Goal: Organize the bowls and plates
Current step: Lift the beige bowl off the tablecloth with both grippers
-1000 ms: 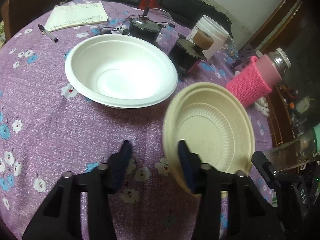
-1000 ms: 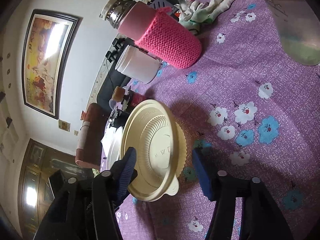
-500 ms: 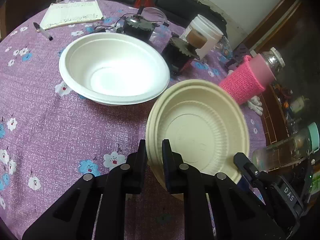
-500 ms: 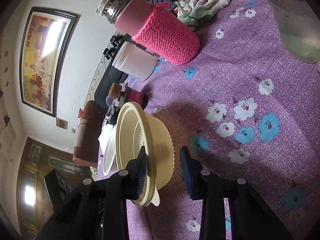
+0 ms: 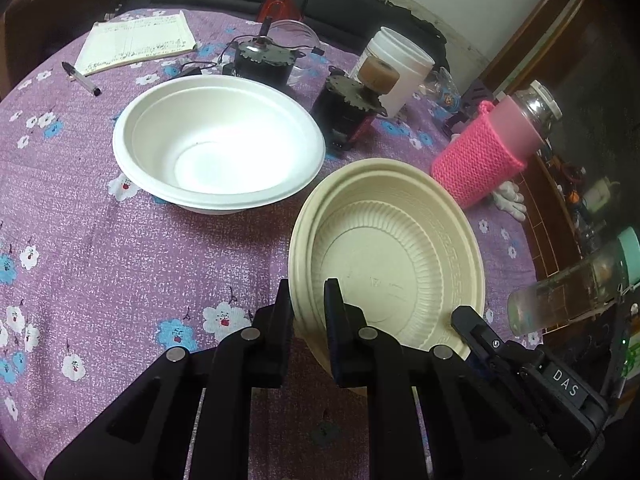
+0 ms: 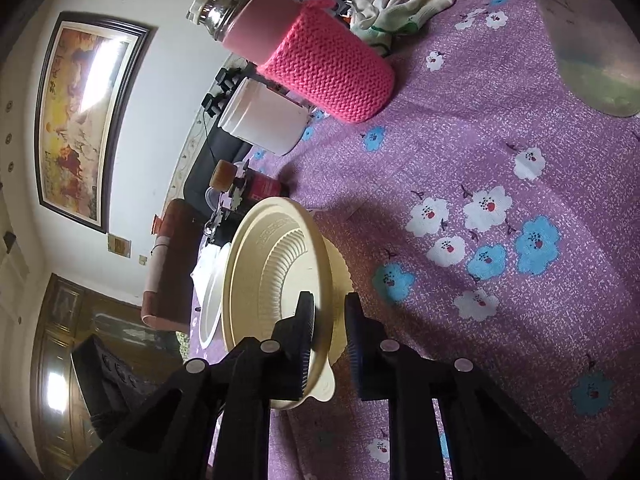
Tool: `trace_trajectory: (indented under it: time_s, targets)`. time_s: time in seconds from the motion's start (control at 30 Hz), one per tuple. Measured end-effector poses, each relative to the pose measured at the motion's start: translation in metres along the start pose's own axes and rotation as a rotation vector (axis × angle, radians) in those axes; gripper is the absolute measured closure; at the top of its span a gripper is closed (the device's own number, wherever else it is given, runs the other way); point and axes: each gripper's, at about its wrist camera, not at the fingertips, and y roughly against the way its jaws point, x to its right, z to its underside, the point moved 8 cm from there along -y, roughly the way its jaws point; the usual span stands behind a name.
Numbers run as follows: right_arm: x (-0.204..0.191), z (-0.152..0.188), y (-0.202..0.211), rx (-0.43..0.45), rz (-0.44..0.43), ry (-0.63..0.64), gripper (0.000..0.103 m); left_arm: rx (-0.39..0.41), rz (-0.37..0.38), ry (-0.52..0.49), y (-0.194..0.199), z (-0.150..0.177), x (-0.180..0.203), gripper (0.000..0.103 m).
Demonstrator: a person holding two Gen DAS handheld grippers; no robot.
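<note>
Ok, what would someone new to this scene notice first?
Probably the cream ribbed bowl near the table's front, gripped at its rim by both the left gripper and right gripper. Next, the white bowl behind it, then the pink knit-sleeved bottle to the right.

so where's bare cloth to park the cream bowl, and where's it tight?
Free: the tablecloth nearest the camera in the left wrist view, left of the cream bowl and in front of the white bowl. Also the flowered stretch in front of the pink knit bottle in the right wrist view. Crowded: behind the white bowl, around the motors, white tub and notepad.
</note>
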Motion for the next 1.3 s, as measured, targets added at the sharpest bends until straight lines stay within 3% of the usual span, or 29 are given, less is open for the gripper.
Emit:
trace_trajectory:
  time_s: [1.3]
  targets:
    - [0.000,0.003,0.010,0.044,0.021,0.029,0.095,0.074,-0.086,-0.091,0.005,0.004,0.007,0.090]
